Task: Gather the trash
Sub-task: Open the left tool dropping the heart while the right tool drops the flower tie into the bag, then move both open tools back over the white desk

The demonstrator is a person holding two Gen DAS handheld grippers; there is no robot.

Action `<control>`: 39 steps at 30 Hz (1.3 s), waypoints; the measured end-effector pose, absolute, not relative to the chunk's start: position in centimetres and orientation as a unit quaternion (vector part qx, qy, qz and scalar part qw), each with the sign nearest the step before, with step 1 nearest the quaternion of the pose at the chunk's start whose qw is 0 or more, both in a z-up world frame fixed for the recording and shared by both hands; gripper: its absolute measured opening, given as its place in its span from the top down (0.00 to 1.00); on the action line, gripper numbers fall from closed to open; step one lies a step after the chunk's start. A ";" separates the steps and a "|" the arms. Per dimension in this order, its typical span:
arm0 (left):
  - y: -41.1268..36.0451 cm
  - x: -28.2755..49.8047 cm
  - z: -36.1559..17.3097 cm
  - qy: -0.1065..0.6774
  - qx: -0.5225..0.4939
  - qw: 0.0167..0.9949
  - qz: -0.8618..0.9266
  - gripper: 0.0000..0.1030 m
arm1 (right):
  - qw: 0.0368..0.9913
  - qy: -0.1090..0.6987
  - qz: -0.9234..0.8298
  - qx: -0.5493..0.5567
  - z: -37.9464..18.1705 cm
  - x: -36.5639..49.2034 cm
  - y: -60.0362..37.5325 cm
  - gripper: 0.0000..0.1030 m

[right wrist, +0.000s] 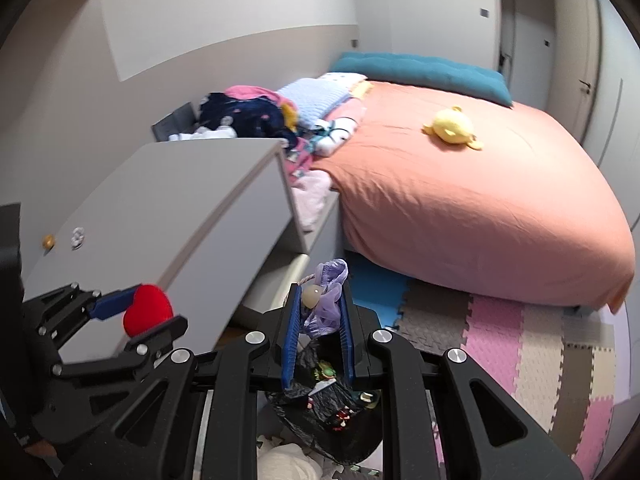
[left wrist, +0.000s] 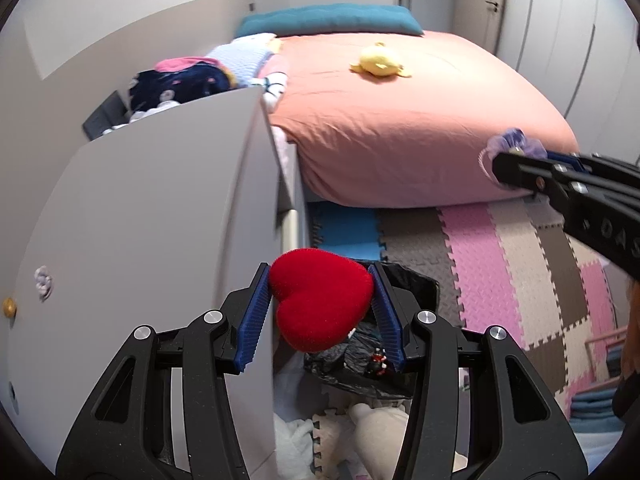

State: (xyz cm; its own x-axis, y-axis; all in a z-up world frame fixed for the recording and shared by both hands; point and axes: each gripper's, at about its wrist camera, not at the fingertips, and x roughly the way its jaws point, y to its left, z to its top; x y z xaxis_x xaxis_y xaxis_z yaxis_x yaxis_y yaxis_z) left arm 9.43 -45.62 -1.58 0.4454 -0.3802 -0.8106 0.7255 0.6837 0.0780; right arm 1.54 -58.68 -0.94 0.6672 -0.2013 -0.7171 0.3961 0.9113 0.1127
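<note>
Left gripper (left wrist: 322,304), low centre of the left wrist view: blue pads clamped on both sides of a red plush heart (left wrist: 320,300). The heart is held above a black trash bag (left wrist: 404,284), whose open mouth shows just behind and below it, with small items inside.

Right gripper (right wrist: 318,316), low centre of the right wrist view: jaws closed tight on a crumpled lilac fabric piece (right wrist: 326,304) with a pale round bead (right wrist: 311,295) at its front. Fabric bulges out above the pads. Directly under the fingers lies the same bag (right wrist: 320,412), dark, holding scraps of coloured litter.

In the right wrist view the left gripper (right wrist: 148,316) shows at lower left, the heart (right wrist: 148,308) pinched between its pads. In the left wrist view the right gripper (left wrist: 508,164) enters from the right edge, lilac fabric (left wrist: 512,144) at its tip.

Surroundings: grey cabinet (left wrist: 160,208) fills the left of the frame. Bed with salmon cover (left wrist: 400,120) at upper right, a yellow soft toy (left wrist: 378,64) lying on it. Foam puzzle mat (left wrist: 500,264) in pink, beige and brown covers the floor at right.
</note>
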 end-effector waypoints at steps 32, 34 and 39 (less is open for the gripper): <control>-43.9 12.2 -3.1 0.437 0.212 0.820 -0.302 0.06 | 0.881 0.367 -0.246 0.172 -2.9 2.8 -62.4 0.02; -43.6 12.5 -3.0 0.438 0.208 0.821 -0.300 0.06 | 0.883 0.364 -0.237 0.175 -2.7 3.2 -61.8 0.02; -41.9 13.3 -2.9 0.440 0.196 0.827 -0.290 0.06 | 0.889 0.365 -0.216 0.173 -2.3 4.4 -60.1 0.02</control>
State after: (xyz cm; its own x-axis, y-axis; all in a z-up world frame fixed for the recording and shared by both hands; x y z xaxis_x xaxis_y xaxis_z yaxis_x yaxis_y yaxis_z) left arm 13.30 -41.89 -2.86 0.4448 -0.3077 -0.8411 0.6519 0.7552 0.0685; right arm 4.44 -60.13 -2.32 0.6407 -0.2577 -0.7233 0.5101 0.8469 0.1501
